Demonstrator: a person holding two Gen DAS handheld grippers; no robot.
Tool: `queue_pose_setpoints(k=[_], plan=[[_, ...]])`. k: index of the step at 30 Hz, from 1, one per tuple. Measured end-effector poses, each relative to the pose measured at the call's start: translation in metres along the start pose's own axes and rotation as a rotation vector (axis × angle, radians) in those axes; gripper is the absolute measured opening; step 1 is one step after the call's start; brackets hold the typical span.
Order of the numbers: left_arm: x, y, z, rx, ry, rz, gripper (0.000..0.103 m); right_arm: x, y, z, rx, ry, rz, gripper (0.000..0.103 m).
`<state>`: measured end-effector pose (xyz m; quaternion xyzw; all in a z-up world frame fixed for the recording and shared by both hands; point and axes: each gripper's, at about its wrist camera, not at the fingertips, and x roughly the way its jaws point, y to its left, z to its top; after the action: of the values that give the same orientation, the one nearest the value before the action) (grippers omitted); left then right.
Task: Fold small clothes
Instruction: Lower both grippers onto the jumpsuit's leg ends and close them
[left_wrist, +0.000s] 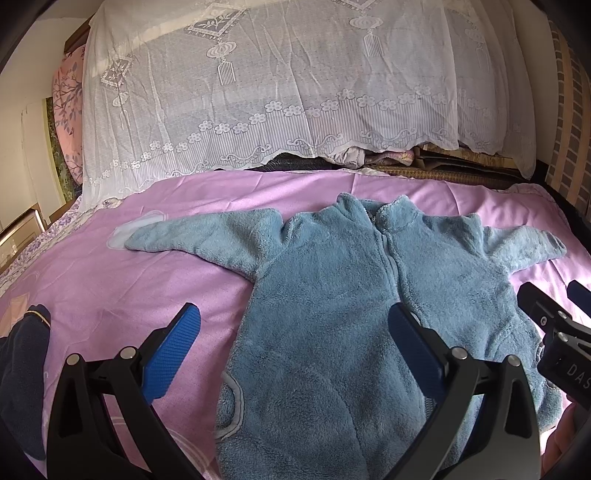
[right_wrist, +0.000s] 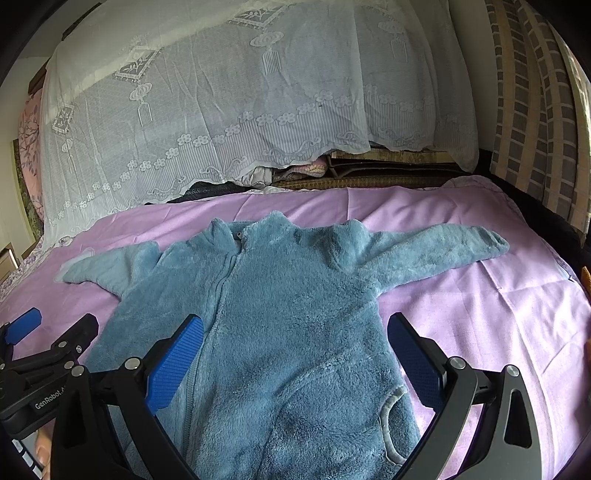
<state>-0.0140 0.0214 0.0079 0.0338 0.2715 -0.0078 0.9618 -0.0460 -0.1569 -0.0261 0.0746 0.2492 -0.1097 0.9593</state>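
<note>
Both my grippers, left (left_wrist: 293, 339) and right (right_wrist: 295, 341), hang released over the jacket (right_wrist: 288, 317), spread flat on the quilt (right_wrist: 480, 295), sleeves at ten and two; no fold made yet, I judge.

A blue fleece jacket (left_wrist: 332, 314) lies flat on the pink bedspread (left_wrist: 110, 295), spread between and ahead of the left gripper's (left_wrist: 293, 334) wide-apart jaws.
</note>
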Motion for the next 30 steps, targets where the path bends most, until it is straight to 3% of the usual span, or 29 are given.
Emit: queue_pose_setpoints(k=[4, 8, 15, 19, 23, 27, 30], plan=[[0.007, 0.000, 0.001, -0.006, 0.023, -0.021, 0.099, 0.005, 0.001, -0.001, -0.003, 0.011, -0.008, 0.100], [0.024, 0.012, -0.006, -0.037, 0.128, -0.108, 0.099, 0.015, -0.004, -0.005, -0.002, 0.059, -0.011, 0.100], [0.040, 0.044, -0.051, -0.053, 0.267, -0.135, 0.099, 0.019, -0.034, -0.028, 0.005, 0.145, -0.048, 0.100], [0.048, 0.059, -0.075, -0.104, 0.390, -0.253, 0.099, 0.018, -0.053, -0.045, 0.029, 0.204, -0.052, 0.100], [0.041, 0.063, -0.079, -0.120, 0.409, -0.324, 0.099, 0.013, -0.071, -0.064, 0.067, 0.269, -0.047, 0.100], [0.040, 0.049, -0.080, -0.077, 0.434, -0.393, 0.099, 0.008, -0.086, -0.073, 0.141, 0.291, 0.012, 0.100], [0.042, 0.040, -0.078, -0.042, 0.442, -0.399, 0.096, 0.013, -0.082, -0.076, 0.145, 0.326, 0.051, 0.094]])
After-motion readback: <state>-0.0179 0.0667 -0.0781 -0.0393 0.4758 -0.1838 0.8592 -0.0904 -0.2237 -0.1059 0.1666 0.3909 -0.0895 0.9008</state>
